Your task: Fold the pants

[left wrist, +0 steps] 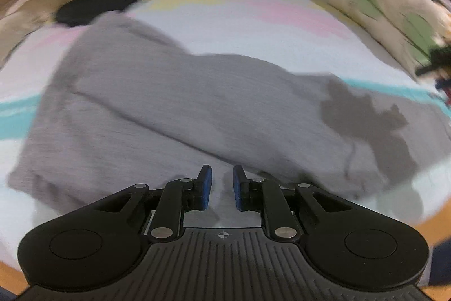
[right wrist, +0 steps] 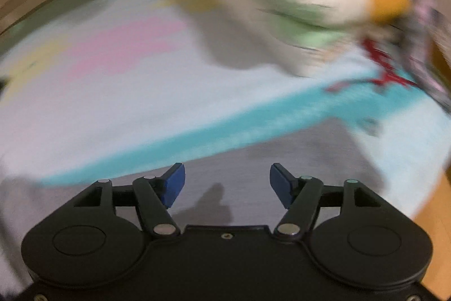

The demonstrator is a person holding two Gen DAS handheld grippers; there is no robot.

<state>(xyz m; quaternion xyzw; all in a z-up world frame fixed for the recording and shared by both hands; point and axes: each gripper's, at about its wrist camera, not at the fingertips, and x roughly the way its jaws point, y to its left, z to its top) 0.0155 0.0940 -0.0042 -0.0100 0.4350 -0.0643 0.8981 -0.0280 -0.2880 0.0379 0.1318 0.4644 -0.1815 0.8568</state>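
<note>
While my left gripper (left wrist: 222, 186) stands slightly parted, empty, the grey pants (left wrist: 174, 103) lie folded just ahead | right gripper (right wrist: 227, 185) wide, empty, above them | pastel bedsheet (right wrist: 112, 109) — teal stripe | far: dark cloth (left wrist: 95, 6), left view only — blurred bedding (right wrist: 324, 2) | no writing legible

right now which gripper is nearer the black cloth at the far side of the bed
Left. The left gripper hangs over the grey pants, with the black cloth just beyond them. The right gripper view doesn't show that cloth.
</note>
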